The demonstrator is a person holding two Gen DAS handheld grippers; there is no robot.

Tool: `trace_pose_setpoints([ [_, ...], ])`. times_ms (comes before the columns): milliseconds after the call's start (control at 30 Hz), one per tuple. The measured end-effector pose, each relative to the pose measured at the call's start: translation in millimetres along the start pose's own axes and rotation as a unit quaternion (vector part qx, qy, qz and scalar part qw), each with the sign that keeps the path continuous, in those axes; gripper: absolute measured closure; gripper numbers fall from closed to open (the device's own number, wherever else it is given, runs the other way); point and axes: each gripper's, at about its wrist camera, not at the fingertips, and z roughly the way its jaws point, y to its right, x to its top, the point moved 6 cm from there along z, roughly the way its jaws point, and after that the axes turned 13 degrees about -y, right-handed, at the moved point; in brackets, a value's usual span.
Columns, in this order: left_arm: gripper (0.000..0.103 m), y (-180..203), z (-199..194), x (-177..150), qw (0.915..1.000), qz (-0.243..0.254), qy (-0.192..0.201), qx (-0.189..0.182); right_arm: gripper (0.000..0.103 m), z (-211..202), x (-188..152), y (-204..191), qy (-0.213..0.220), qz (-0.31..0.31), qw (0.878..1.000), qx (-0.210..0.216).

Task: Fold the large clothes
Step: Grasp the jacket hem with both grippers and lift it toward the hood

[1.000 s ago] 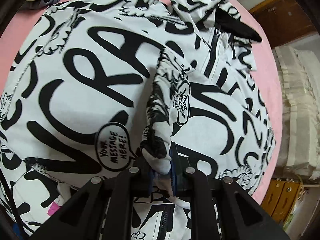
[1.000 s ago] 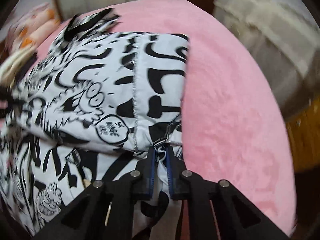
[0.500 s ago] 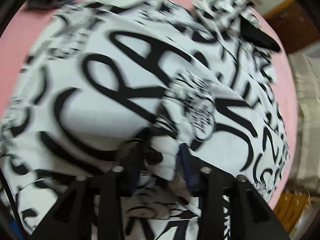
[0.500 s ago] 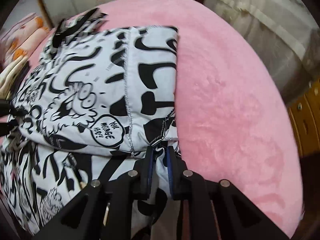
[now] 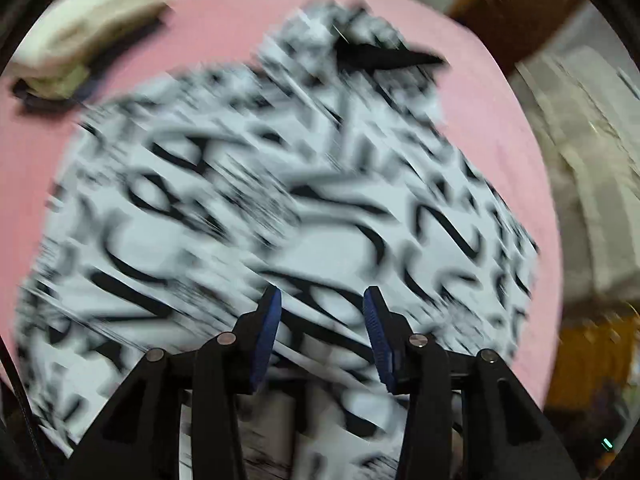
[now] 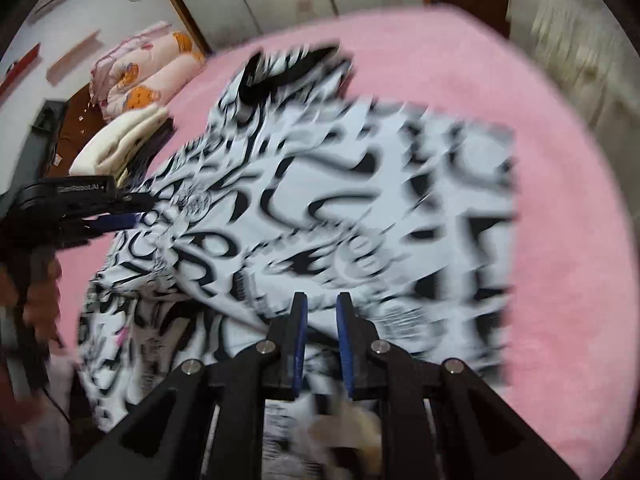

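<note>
The left gripper [image 5: 322, 300] had black angular finger arms with ribbed blue pads [image 5: 267, 340] on their inner faces and silver screw heads behind them. The right gripper [image 6: 322, 308] matched it. White lettering marked the left gripper's black housing.

jacket [image 6: 340, 208]: spread on the bed [image 6: 560, 240], ahead of and under both grippers
folded clothes [image 6: 124, 140]: on the bed, far left of right gripper [image 6: 322, 312]
pillows [image 6: 140, 76]: behind folded clothes
</note>
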Motion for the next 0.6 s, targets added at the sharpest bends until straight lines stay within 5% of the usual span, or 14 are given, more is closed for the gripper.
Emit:
trace_pose_setpoints([
  [67,0.093,19.8,22.7,-8.7,0.999,0.015,-0.039,-0.018,0.093,22.6,0.1,-8.6,-0.041,0.031,0.998,0.036],
  [200,0.095,42.6,55.0,-24.7,0.9961,0.033,-0.08,-0.016,0.103,48.1,-3.7,-13.7,-0.063,0.086,0.989,0.102],
  [300,0.096,34.1,75.7,-28.7,0.9941,0.019,-0.103,0.029,0.103,67.7,-11.2,-2.7,-0.088,0.124,0.982,0.111],
  [433,0.096,2.2,64.3,-12.7,0.9967,-0.017,-0.067,0.043,0.103,58.3,-16.1,33.1,-0.073,0.149,0.982,0.088],
  [567,0.096,-42.1,48.4,5.4,0.992,-0.039,-0.036,0.114,0.103,35.3,-29.1,76.4,-0.065,0.144,0.987,0.009],
  [600,0.096,-52.2,48.4,8.9,0.9926,-0.045,-0.039,0.106,0.103,30.9,-34.7,83.6,-0.069,0.137,0.988,-0.013],
])
